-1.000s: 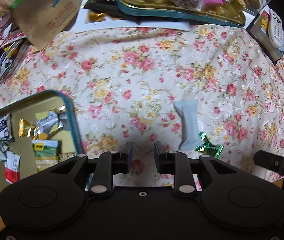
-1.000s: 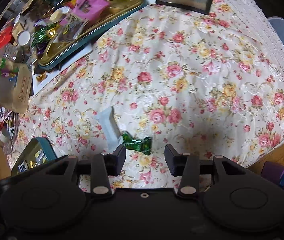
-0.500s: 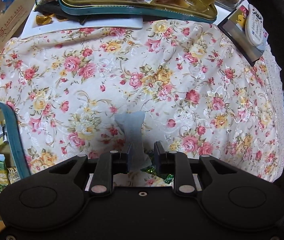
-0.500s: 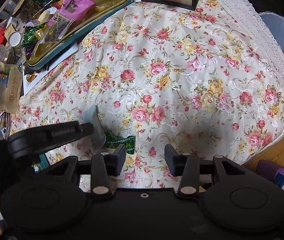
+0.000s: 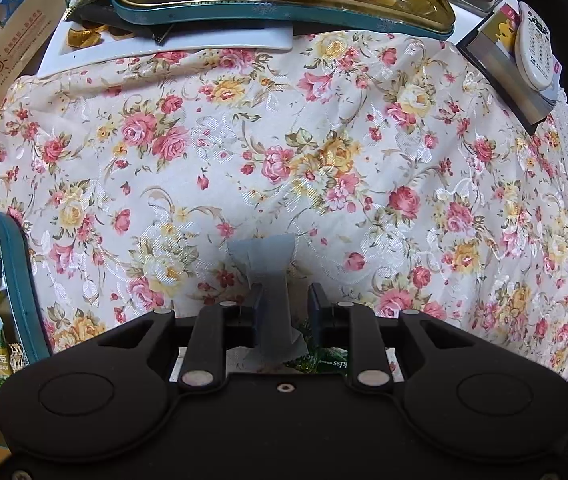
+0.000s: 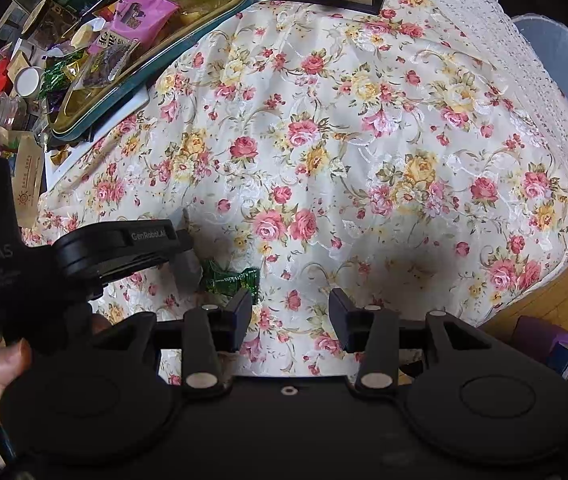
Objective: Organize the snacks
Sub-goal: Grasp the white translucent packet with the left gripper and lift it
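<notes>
Grey and flat, a small snack packet is lying on the flowered tablecloth directly under the left gripper, which is pointing straight down over it. Its two fingers are straddling the packet's middle; the left finger is sitting against the packet's edge while a gap is showing beside the right finger, so the jaws are standing part-way apart and not clamping it. A green candy wrapper is lying just beside the packet's near end, on its right. In the right wrist view the left gripper's black body is reaching in from the left, with a person's fingertips curling round its handle at the near left corner. The right gripper is hanging steeply downward over bare cloth to the right of the candy, jaws apart and holding nothing. A teal-rimmed tin with snacks inside is sitting at the left edge, and a gold tray heaped with packets is lying at the far left.
</notes>
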